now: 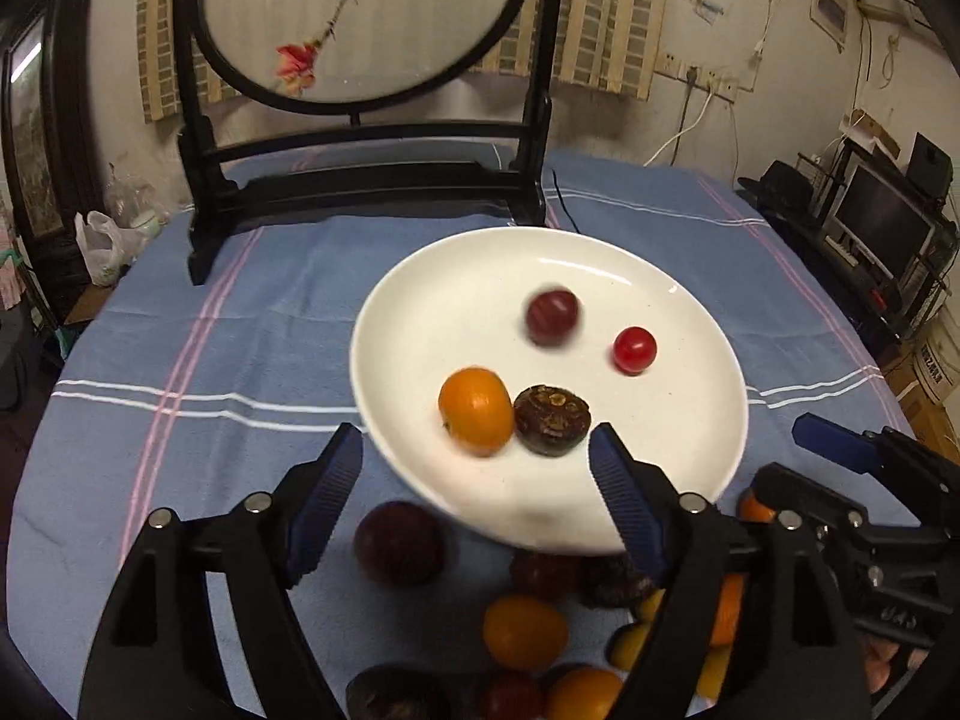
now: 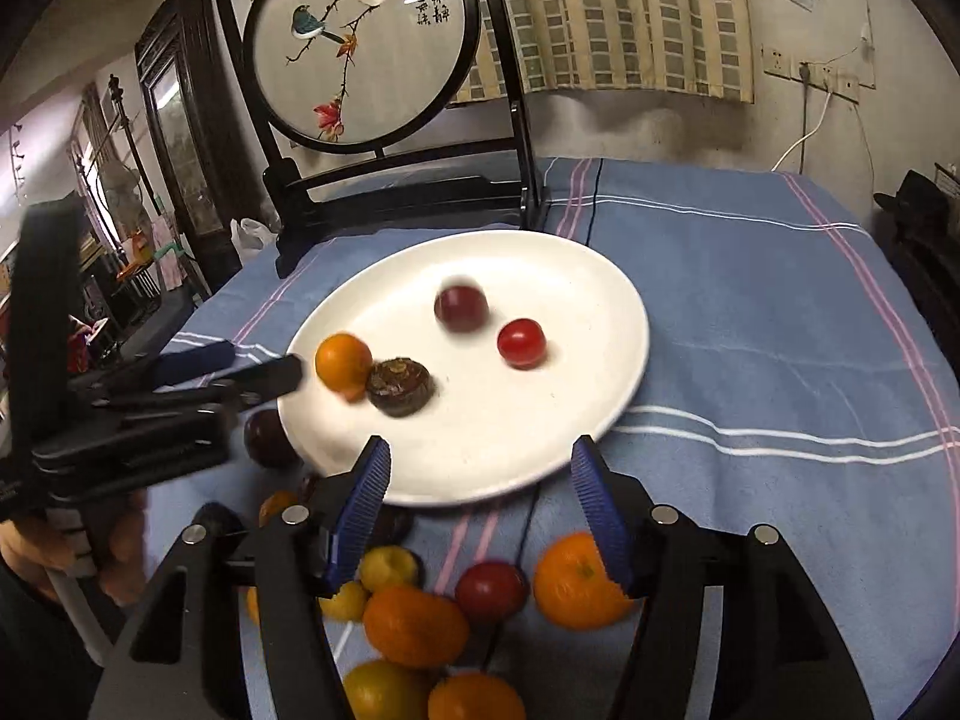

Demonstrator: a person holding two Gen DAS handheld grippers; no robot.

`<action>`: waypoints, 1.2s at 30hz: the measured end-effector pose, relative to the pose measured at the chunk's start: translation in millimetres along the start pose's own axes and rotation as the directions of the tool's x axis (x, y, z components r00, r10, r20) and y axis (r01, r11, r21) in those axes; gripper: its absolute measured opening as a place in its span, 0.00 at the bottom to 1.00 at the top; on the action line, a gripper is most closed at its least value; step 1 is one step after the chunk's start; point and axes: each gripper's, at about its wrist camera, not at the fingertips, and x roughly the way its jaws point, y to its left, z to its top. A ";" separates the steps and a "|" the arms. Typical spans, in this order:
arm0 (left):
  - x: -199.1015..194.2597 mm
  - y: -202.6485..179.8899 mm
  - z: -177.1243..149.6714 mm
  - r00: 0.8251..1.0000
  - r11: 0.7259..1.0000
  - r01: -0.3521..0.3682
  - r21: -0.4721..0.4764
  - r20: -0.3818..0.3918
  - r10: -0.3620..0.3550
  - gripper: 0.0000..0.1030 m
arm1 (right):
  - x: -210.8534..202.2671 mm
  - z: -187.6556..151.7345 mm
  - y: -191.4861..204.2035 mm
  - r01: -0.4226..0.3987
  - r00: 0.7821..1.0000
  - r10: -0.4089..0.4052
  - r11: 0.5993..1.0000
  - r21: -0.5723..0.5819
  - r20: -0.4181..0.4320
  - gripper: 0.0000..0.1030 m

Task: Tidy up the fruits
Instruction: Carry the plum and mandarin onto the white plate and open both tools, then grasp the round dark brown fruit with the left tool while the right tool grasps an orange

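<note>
A white plate [image 1: 600, 276] [image 2: 576, 276] on the blue cloth holds an orange kumquat [image 1: 475, 410] [image 2: 343, 365], a brown water chestnut [image 1: 552, 420] [image 2: 399, 387], a blurred dark red plum [image 1: 552, 317] [image 2: 461, 307] and a red cherry tomato [image 1: 634, 350] [image 2: 521, 342]. My left gripper [image 1: 477, 468] is open and empty at the plate's near rim. My right gripper [image 2: 480, 480] is open and empty at the plate's near edge. Loose fruits lie in front of the plate: oranges [image 2: 573, 582], yellow fruits [image 1: 525, 630], plums [image 1: 399, 542].
A black wooden stand with a round embroidered screen [image 1: 360, 18] [image 2: 360, 42] stands behind the plate. The right gripper shows at the right of the left wrist view [image 1: 852, 462]; the left one shows at the left of the right wrist view [image 2: 198, 378]. A thin black cord [image 2: 591, 204] crosses the cloth.
</note>
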 end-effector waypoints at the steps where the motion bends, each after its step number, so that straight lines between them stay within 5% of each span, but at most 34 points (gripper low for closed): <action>1: -7.9 1.6 -5.1 1.000 1.000 0.001 0.005 0.003 -0.001 0.75 | -4.0 -3.1 -1.0 0.001 1.000 -0.001 1.000 -0.005 0.001 0.62; 19: -56.7 59.5 -106.6 0.998 0.989 -0.028 -0.142 -0.068 0.019 0.79 | -59.4 -100.6 -3.6 0.057 0.995 -0.065 0.992 -0.117 -0.072 0.61; 34: -56.5 48.3 -131.7 0.994 0.991 0.046 -0.126 -0.093 -0.058 0.79 | -40.0 -109.2 12.7 0.105 0.980 -0.133 0.977 -0.186 -0.150 0.61; 36: -53.9 45.2 -133.2 0.993 0.992 0.056 -0.117 -0.095 -0.067 0.79 | -37.2 -108.8 14.2 0.109 0.977 -0.141 0.975 -0.192 -0.157 0.54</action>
